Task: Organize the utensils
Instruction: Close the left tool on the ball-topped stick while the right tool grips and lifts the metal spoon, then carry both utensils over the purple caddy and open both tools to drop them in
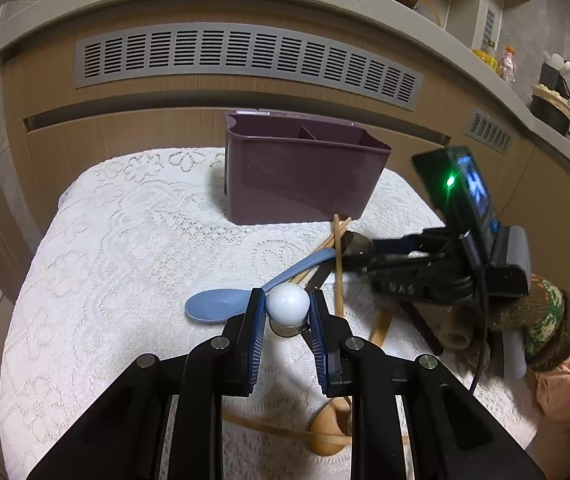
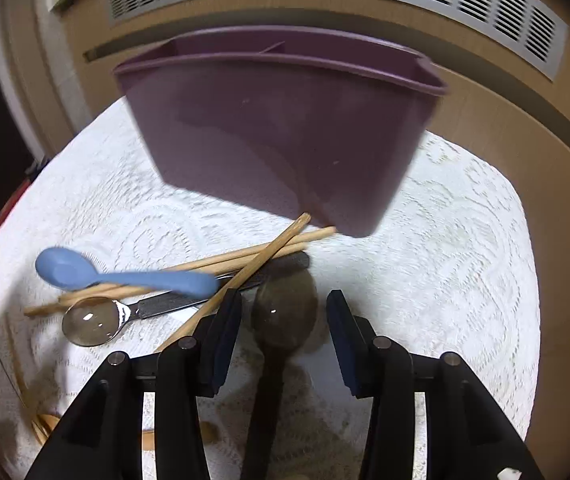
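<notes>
The left gripper point(image 1: 287, 312) grips a white ball-ended utensil point(image 1: 288, 301) above the lace-covered tabletop point(image 1: 125, 240); the right gripper point(image 2: 283, 336), fingers spread, straddles a dark wooden spoon point(image 2: 285, 308). Closing squarely on its neck should prevent slipping before the purple caddy point(image 2: 277, 128).

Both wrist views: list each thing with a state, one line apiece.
Left gripper: shut on the white ball-ended utensil.
Right gripper: open, straddling the dark wooden spoon.
Purple plastic divided caddy: upright, nothing visible inside.
Blue plastic spoon: lying across the wooden chopsticks.
</notes>
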